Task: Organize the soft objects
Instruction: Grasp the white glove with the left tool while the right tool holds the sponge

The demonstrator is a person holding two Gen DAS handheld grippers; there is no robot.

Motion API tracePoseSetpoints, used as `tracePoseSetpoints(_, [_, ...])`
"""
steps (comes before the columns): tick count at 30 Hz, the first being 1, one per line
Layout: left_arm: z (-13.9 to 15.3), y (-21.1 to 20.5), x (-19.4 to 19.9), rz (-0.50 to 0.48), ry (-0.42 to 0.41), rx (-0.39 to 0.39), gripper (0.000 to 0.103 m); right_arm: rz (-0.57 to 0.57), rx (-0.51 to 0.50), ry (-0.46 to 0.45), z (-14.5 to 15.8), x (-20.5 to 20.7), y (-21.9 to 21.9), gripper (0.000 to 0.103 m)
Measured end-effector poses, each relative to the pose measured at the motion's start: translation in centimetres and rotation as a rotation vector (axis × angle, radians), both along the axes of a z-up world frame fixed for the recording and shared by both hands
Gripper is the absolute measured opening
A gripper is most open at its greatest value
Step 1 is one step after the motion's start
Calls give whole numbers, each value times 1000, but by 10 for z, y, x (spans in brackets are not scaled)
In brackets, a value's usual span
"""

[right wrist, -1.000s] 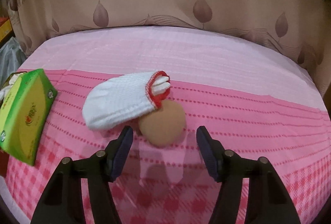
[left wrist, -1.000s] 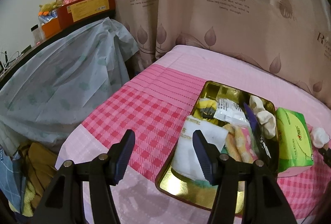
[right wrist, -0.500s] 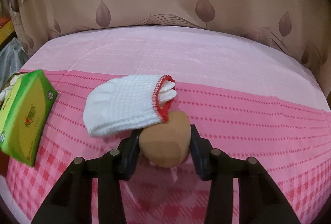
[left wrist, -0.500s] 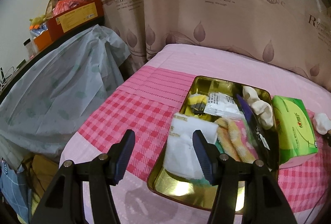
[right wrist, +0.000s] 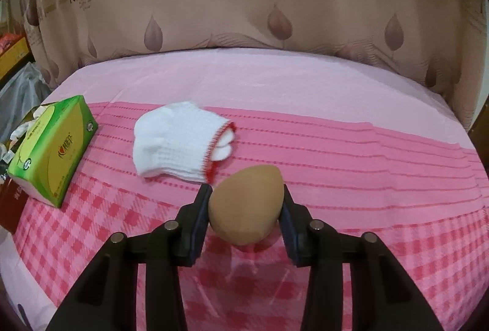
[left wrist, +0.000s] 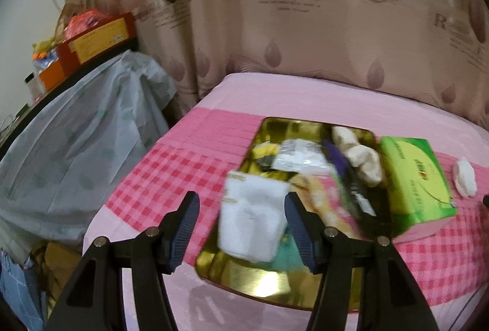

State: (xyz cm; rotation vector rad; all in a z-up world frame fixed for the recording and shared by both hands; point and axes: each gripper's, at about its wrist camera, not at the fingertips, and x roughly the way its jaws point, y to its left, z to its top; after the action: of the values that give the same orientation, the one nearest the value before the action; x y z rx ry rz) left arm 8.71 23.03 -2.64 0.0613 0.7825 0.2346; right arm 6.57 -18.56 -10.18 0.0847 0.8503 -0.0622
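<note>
In the left wrist view, the left gripper hangs over the near edge of a bed covered in a pink checked and striped sheet, its two blue-padded fingers spread wide with nothing pressed between them. Beyond and between the fingers lies a gold metal tray resting on the sheet, crowded with soft items: a folded white cloth at the near end, a clear plastic packet, a purple strip, pale cream lumps at the far right corner, and something yellow and fluffy; motion blur makes the details hard to read. Just beside the tray's right wall sits a green tissue pack, and further right a small white knitted glove lies on the sheet. A leaf-patterned curtain hangs behind the bed, and a plastic-draped piece of furniture stands to the left. In the right wrist view, the right gripper has its fingers clamped on a tan egg-shaped sponge, which is raised off the sheet with its pointed end tilted up and to the right. Just behind it lies the white glove with its red-trimmed cuff, apart from the sponge, and the green tissue pack sits well to the left.
</note>
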Motion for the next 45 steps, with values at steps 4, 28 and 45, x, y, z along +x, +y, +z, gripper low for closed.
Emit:
tracePoseSetpoints(4, [8,-23,-2,-62,-12,1,59,-39,-16,-17,4,-11,-22,39])
tracePoseSetpoints(28, [-35,-309,99,-569,272,-262,65,-137,87,19,-10,-14,-81,39])
tracePoseSetpoints(45, [-92,-344,154,-488,388,-387,35,-149,165,28,-18,-13,-91,39])
